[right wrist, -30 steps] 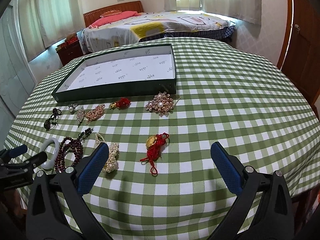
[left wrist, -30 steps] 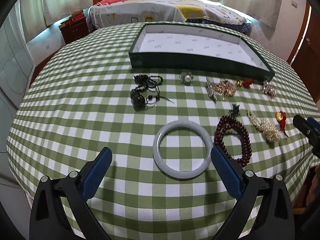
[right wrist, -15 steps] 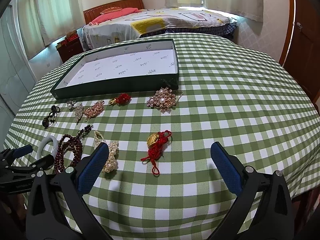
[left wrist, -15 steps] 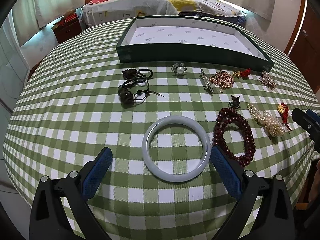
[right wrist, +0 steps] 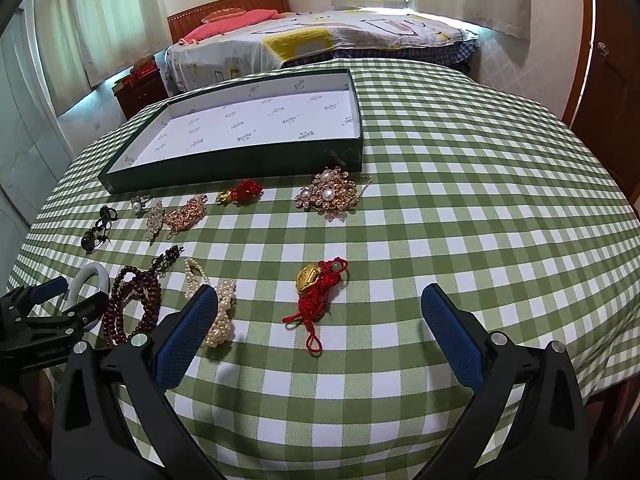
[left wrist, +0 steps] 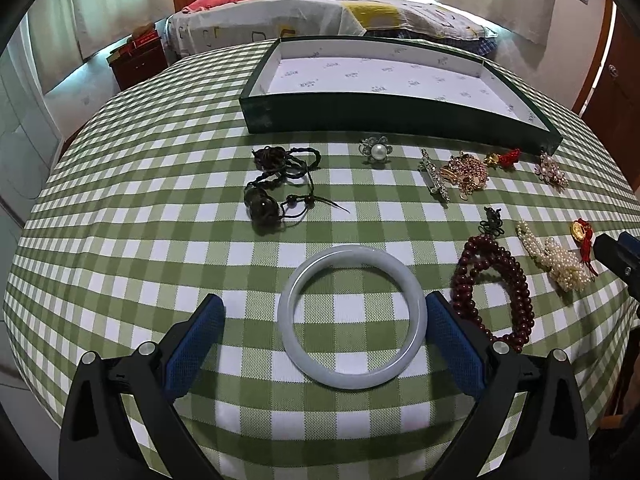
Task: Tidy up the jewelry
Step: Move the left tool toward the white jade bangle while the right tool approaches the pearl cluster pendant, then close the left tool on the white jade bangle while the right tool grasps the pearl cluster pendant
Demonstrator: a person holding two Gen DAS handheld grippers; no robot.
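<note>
Pale grey-white jade, smooth and polished: the round bangle (left wrist: 352, 317) lies flat on the near part of the table, between the spread blue-padded fingers of the left gripper (left wrist: 325, 334). Its right rim sits just beside the right pad (left wrist: 454, 334); the left pad (left wrist: 196, 334) stands clear, so nothing is pinched yet. The straddle suggests a grasp across the ring's width is being lined up.

Right of the bangle lies the dark red wooden bead strand (left wrist: 494, 286), then the white pearl cluster (left wrist: 554, 254). Farther off rest the black cord necklace with a dark stone (left wrist: 276, 184), the small pearl flower ring (left wrist: 376, 150) and the gold filigree brooch (left wrist: 466, 172).

The right gripper (right wrist: 318, 342) hovers with fingers likewise wide apart, holding nothing, above the red knotted cord with a gold charm (right wrist: 316, 294), probably its next pick.

The shallow dark green tray with a white printed lining (right wrist: 224, 172) sits at the far side, with no jewelry in it yet; the pieces are laid in rows before it, likely for transfer.

The surface is a round table under a green-and-white checked cloth (right wrist: 480, 220). Beyond it stand a bed with a patterned cover (right wrist: 320, 40), a wooden headboard, pale curtains and a brown door at right.
</note>
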